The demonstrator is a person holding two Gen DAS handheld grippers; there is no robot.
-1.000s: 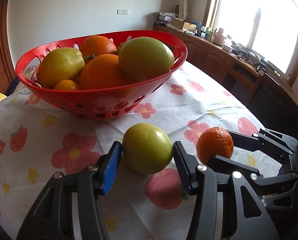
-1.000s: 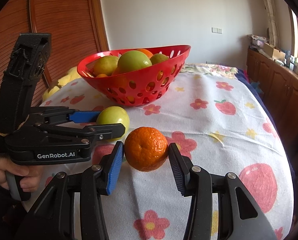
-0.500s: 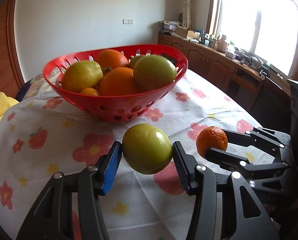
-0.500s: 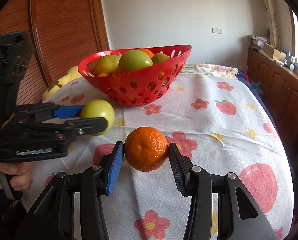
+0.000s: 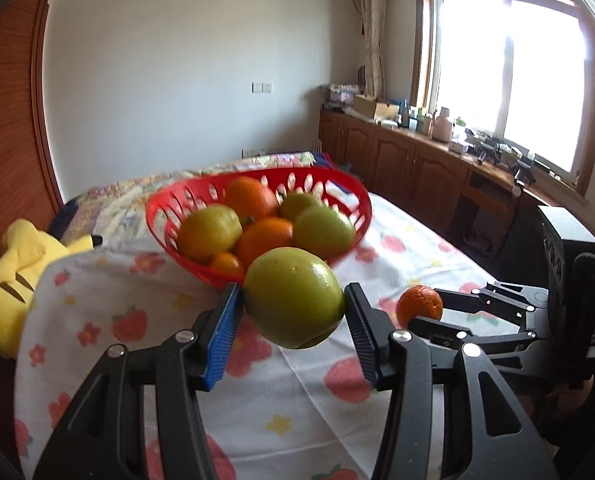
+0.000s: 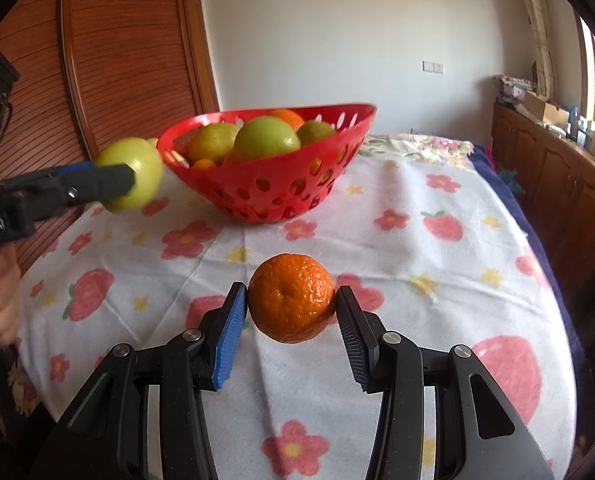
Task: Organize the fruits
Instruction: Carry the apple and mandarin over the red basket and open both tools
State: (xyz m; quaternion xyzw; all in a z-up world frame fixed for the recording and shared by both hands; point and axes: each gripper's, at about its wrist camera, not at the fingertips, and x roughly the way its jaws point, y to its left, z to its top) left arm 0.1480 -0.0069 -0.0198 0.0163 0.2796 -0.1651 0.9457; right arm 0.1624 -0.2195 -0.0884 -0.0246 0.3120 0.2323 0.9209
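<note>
The right hand-held gripper [image 6: 291,318] clamped a mandarin [image 6: 291,298] low over the flowered table [image 6: 397,280]. At ten o'clock from it, the left hand-held gripper [image 5: 293,320] gripped a green apple [image 5: 293,298] in the air beside the red basket [image 6: 281,196] of fruit at twelve o'clock.

Lifts the green apple [image 5: 293,298] off the flowered tablecloth [image 5: 305,400] in the left gripper [image 5: 293,320] — a second ago resting on the cloth, now clear of it, level with the rim of the red basket [image 6: 281,200]. Carries it from beside the tangerine [image 6: 291,298] to the basket's near-left side — apart from the rim
</note>
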